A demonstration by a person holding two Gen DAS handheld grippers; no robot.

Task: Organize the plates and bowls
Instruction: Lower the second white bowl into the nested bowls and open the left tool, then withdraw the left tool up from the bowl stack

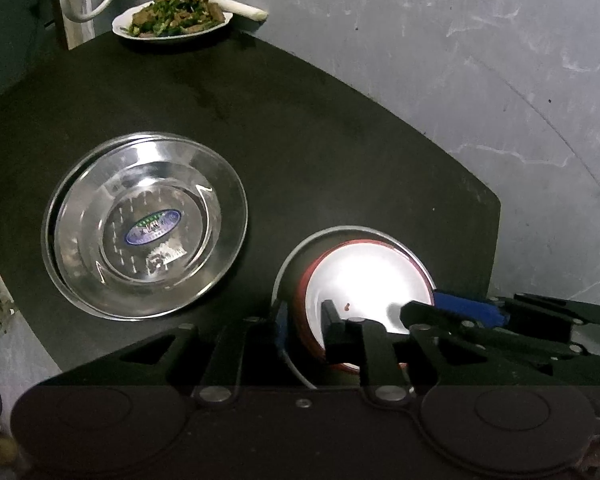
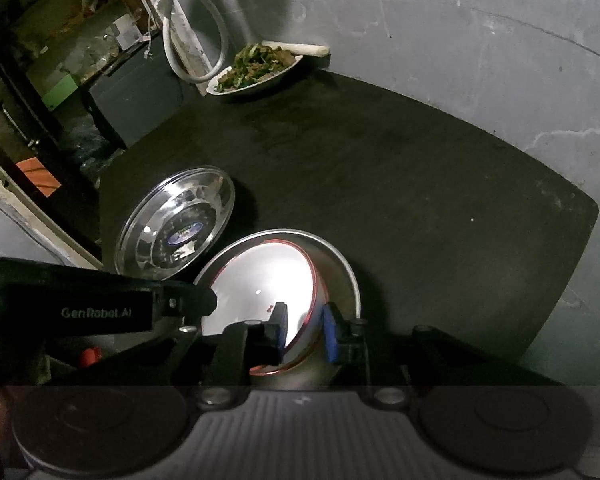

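Note:
A white bowl with a red rim [image 1: 364, 276] [image 2: 260, 276] sits inside a shallow steel dish [image 1: 296, 248] [image 2: 342, 274] at the near edge of a dark table [image 1: 300, 140]. My left gripper [image 1: 306, 326] straddles the bowl's left wall, one finger outside and one inside, slightly parted with a thin gap at the pads. My right gripper [image 2: 306, 330] straddles the opposite wall the same way, its pads just clear of the rim. To the left lies a stack of steel plates [image 1: 148, 232] [image 2: 172, 232] with a blue sticker.
A white plate of cooked greens and meat [image 1: 172, 20] [image 2: 256, 68] stands at the table's far corner beside a white hose [image 2: 192, 40]. Grey concrete floor [image 1: 480, 60] lies past the table's right edge. Cluttered shelves [image 2: 60, 40] stand at the far left.

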